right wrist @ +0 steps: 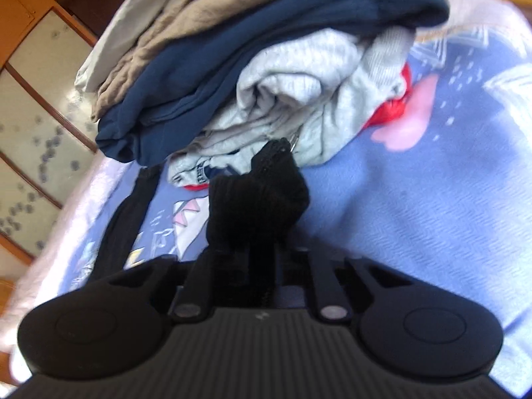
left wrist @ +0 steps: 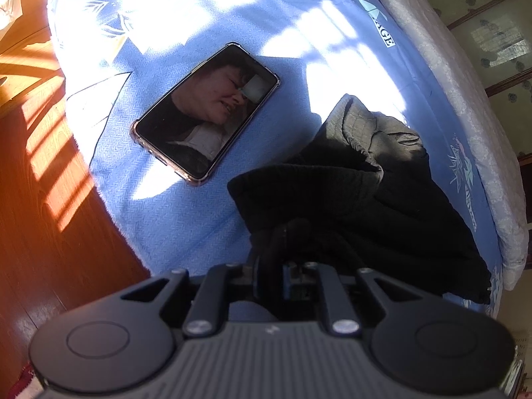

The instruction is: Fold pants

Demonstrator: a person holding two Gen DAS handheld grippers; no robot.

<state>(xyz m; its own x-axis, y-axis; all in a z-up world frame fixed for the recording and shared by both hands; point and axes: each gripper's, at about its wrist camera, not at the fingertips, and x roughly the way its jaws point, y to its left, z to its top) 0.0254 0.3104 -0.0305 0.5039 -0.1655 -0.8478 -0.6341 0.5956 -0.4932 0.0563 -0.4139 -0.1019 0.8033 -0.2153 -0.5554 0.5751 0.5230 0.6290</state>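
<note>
You have one pair of black pants (left wrist: 359,206) on the bed, lying bunched on the blue bedspread (left wrist: 186,219) with the waistband turned out so its grey lining shows. Your left claw (left wrist: 282,249) is pinched together on the near edge of that black fabric; the cloth wraps its tips so closely that you cannot see the fingers themselves. Your right claw (right wrist: 262,232) is likewise clamped on a fold of the pants (right wrist: 259,196), which stands up from between its jaws in a dark peak.

One phone (left wrist: 206,109) lies face up on the bedspread, left of the pants in the left wrist view and apart from them. Behind your right claw sits one pile of clothes (right wrist: 252,66): you can count a beige piece on top, a navy one below it, a light grey one under that, and a scrap of red at the pile's right side. The peak of the pants reaches close to the grey piece.

The bed's left edge drops to a wooden floor (left wrist: 43,199) just beyond the phone. On the far side a pale quilted border (left wrist: 465,106) runs along the bedspread. To the right of the pile, the bedspread (right wrist: 415,206) lies open.
</note>
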